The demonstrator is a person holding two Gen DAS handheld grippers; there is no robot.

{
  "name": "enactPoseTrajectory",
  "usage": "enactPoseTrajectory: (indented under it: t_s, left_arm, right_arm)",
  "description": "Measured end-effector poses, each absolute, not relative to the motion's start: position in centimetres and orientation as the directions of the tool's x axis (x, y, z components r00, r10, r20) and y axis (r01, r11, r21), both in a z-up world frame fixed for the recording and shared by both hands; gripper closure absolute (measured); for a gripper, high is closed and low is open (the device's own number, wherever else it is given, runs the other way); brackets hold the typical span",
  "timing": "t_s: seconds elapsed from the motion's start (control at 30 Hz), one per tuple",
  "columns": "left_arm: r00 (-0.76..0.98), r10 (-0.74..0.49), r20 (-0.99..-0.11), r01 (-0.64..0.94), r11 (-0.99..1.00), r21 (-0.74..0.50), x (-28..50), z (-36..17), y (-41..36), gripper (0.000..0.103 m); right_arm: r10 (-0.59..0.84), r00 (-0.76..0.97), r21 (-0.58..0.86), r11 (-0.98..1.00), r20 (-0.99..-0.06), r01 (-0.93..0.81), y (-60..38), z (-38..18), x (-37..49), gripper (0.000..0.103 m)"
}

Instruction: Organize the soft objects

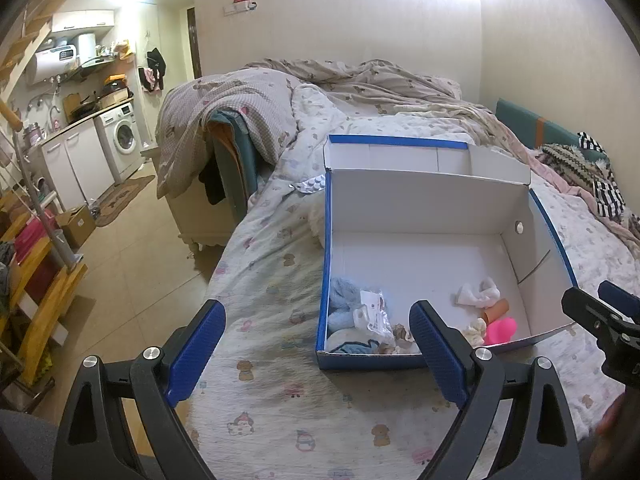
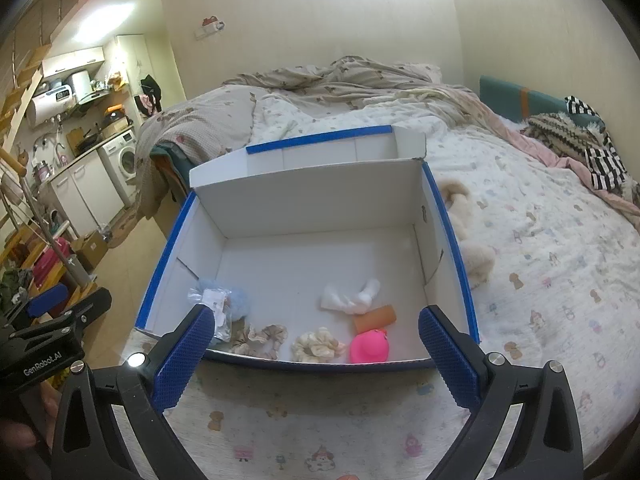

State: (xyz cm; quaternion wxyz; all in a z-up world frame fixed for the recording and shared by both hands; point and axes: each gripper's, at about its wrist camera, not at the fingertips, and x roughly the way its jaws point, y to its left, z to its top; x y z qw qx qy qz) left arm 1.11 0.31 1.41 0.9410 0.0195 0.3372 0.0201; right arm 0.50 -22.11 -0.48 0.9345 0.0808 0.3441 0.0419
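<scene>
An open blue-and-white cardboard box [image 2: 448, 216] sits on the bed, also in the left wrist view [image 1: 436, 196]. Inside lie a white sock [image 2: 352, 298], an orange roll [image 2: 376, 317], a pink rubber toy [image 2: 370, 347], two scrunchies [image 2: 318, 346], a light-blue fluffy item [image 2: 236, 298] and a plastic packet [image 2: 218, 312]. My right gripper [image 2: 316, 356] is open and empty, just before the box's near wall. My left gripper [image 1: 316, 354] is open and empty at the box's near-left corner. A cream plush toy [image 2: 468, 232] lies on the bed right of the box.
A pill blister pack [image 1: 312, 184] lies left of the box. Crumpled duvets [image 2: 340, 80] fill the far bed. Striped and knitted clothes [image 2: 580, 140] lie at the far right. The bed's left edge drops to a tiled floor [image 1: 132, 256], with kitchen units and stairs beyond.
</scene>
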Motion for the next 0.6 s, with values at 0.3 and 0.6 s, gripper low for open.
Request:
enactPoseTrajectory:
  t_s: [0.3, 0.6]
  left_arm:
    - [0.772, 0.051, -0.634, -0.022, 0.998, 0.053, 1.13, 1.5, 0.26, 0.011]
    - [0.772, 0.051, -0.633, -0.011, 0.998, 0.067, 1.24, 1.57, -0.16, 0.011]
  right_arm:
    - [0.134, 0.759, 0.181, 0.983, -0.637, -0.022, -22.08, -0.37, 0.52, 0.0]
    - [0.131, 0.762, 0.172, 0.985, -0.634, -0.026, -21.87, -0.06, 0.43, 0.0]
